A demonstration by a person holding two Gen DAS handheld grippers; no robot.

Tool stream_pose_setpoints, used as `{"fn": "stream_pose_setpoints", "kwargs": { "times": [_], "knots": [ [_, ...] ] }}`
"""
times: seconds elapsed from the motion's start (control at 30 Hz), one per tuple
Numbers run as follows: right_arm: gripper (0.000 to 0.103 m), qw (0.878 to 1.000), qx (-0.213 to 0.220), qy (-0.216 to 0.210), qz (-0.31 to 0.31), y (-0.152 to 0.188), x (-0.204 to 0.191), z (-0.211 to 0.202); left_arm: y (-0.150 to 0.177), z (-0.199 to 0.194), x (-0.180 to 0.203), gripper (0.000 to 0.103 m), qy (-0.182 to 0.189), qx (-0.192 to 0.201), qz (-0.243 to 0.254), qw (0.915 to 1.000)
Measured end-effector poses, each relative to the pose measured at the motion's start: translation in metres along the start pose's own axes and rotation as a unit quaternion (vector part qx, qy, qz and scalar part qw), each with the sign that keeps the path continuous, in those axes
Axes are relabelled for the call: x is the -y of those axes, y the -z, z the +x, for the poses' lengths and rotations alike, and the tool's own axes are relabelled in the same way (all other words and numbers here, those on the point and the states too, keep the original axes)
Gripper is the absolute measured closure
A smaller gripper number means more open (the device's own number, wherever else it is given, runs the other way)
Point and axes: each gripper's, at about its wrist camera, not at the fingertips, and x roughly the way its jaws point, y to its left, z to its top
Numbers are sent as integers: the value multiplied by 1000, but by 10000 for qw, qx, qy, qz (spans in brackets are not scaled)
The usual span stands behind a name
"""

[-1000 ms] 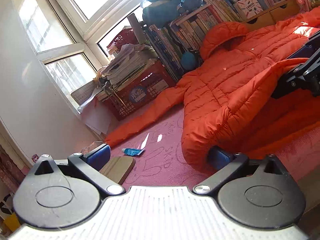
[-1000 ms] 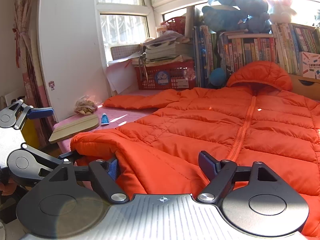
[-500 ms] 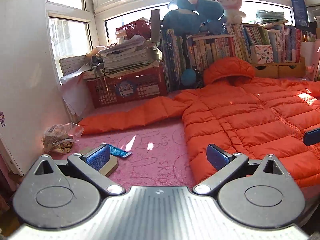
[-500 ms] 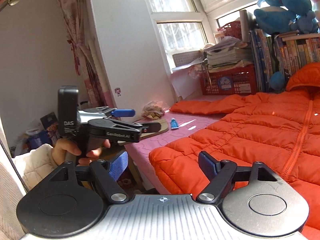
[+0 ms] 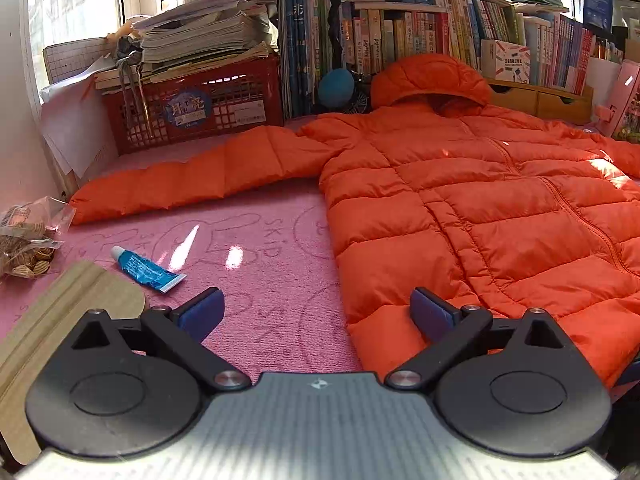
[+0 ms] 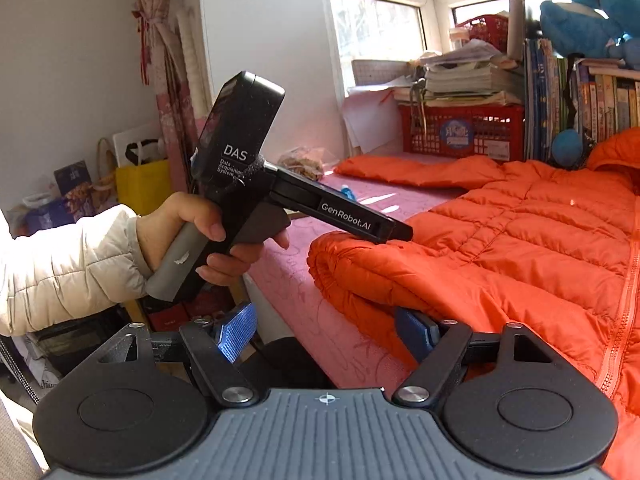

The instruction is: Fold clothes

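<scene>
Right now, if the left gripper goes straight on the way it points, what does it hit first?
Probably the pink bedspread, just beside the orange puffer jacket's hem. The left gripper is open and tilted down; its right finger may brush the hem, depth unclear.

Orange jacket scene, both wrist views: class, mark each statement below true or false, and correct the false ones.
1. The orange jacket lies spread out with its hood toward the bookshelf. True.
2. The left gripper is shut on the jacket's sleeve. False: it is open and holds nothing.
3. A small blue tube lies on the pink cover beside the jacket. True.
4. The red crate stands empty. False: papers and books are piled on top of it.
5. The right gripper is open. True.
</scene>
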Motion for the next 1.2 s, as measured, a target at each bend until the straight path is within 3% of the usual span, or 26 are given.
{"fn": "stream_pose_setpoints", "kwargs": {
  "times": [0.17,0.27,0.47,0.73,0.8,0.93,1.0,1.13,1.2],
  "knots": [
    [24,9951,-39,758,-628,1,-10,30,0,3,-12,3,26,-75,-227,9997],
    [21,9967,-7,503,-642,1,-13,49,1,5,-17,3,-21,-159,-254,9995],
    [21,9978,67,-658,57,-9,-2,64,1,15,-22,2,47,-393,-365,9985],
    [23,9887,-119,-1493,-31,-6,-12,38,5,17,-14,2,-13,-383,-129,9992],
    [24,9895,-104,-1418,-274,-4,-20,32,5,17,-13,2,-15,-376,-103,9992],
    [24,9977,-249,-521,-368,-1,-19,39,6,17,-15,2,14,-389,-121,9992],
    [24,9984,-200,-286,-453,0,-19,45,6,18,-15,2,7,-381,-120,9992],
    [22,9959,-155,-649,-612,-4,-32,59,6,17,-13,2,-29,-390,-92,9992],
    [20,9911,-219,-1162,-619,-5,-36,54,7,16,-11,2,-59,-375,-25,9993]
  ]
}}
